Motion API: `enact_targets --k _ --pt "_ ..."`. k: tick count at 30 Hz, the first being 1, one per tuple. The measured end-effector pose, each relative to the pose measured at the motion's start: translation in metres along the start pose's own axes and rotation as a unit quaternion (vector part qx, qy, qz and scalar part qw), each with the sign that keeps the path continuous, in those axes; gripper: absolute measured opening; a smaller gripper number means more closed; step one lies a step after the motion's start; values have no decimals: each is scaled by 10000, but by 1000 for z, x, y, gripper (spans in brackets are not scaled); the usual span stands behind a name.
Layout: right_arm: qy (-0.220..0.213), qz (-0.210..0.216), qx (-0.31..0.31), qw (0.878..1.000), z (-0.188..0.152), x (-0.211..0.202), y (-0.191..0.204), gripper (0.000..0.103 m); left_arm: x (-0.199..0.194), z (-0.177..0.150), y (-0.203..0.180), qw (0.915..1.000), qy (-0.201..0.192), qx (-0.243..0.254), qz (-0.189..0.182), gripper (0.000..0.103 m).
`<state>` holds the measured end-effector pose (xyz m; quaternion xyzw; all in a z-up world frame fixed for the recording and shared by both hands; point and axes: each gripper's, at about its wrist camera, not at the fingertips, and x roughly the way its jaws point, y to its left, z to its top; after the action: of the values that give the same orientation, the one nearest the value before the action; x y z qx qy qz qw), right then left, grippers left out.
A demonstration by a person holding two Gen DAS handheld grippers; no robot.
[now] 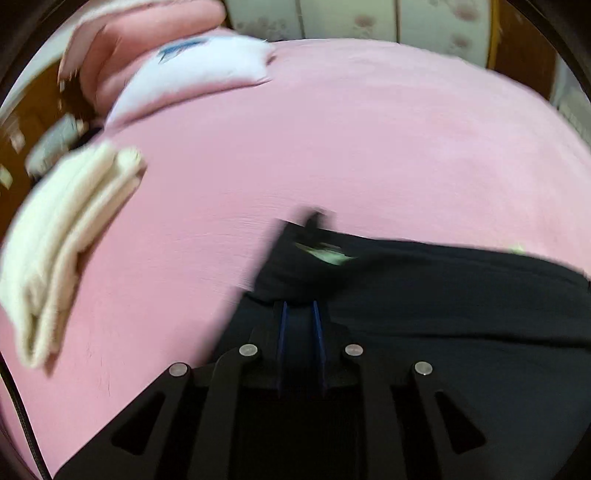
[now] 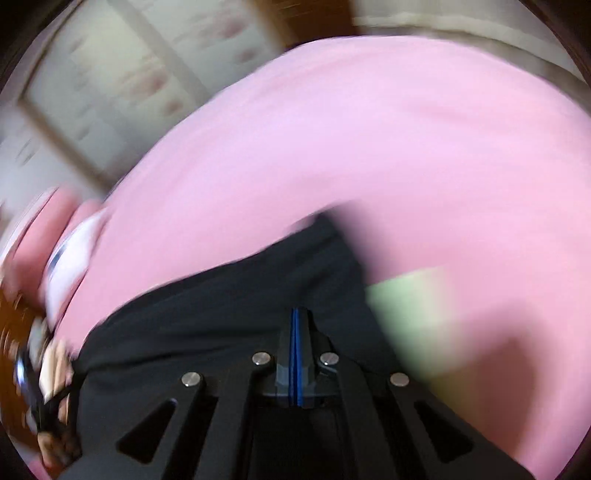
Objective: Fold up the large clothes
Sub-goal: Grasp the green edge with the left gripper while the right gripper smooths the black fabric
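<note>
A dark navy garment (image 1: 424, 295) lies on the pink bed sheet (image 1: 332, 129), with a pale label (image 1: 325, 254) near its far edge. My left gripper (image 1: 299, 310) hovers over the garment's left part, its blue pads a narrow gap apart; only dark cloth shows in the gap, and I cannot tell whether it is pinched. In the right wrist view the same garment (image 2: 229, 317) spreads below my right gripper (image 2: 297, 314). That gripper's pads are pressed together, and no cloth shows between them. Both views are motion-blurred.
A folded cream garment (image 1: 74, 236) lies at the bed's left side, with a white pillow (image 1: 192, 70) and pink bedding (image 1: 147, 22) at the head. A blurred pale green patch (image 2: 406, 306) sits right of the dark garment. A hand (image 2: 55, 369) shows at the lower left. Floral cupboard doors (image 2: 110, 74) stand beyond the bed.
</note>
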<state>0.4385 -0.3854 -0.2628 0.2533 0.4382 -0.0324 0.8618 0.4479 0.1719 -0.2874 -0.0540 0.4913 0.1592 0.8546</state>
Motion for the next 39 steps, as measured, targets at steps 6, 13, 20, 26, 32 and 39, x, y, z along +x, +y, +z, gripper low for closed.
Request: enact_targets --k 6,13,20,26,32,39 --pt "-36 -659 -34 9978 13 -15 -21 0 -3 -4 25 9950 49 797 602 18" --pt "-185 -927 -394 9947 6 -47 42 0 -49 -9 39 9986 89 93 510 19" --pt "-283 580 -536 9965 -17 -119 119 0 -115 -77 52 9996 73 -266 72 19" --pt "442 758 -1106 9900 -57 -113 200 0 -152 -140 50 9984 74 -552 -107 23" --pt "1566 179 -1498 9761 -120 -51 230 0 -158 -171 47 9968 215 -704 -319 23" --pt "1850 -258 -1507 9708 -153 -1 216 0 -159 -202 61 9858 477 -1375 -842 31"
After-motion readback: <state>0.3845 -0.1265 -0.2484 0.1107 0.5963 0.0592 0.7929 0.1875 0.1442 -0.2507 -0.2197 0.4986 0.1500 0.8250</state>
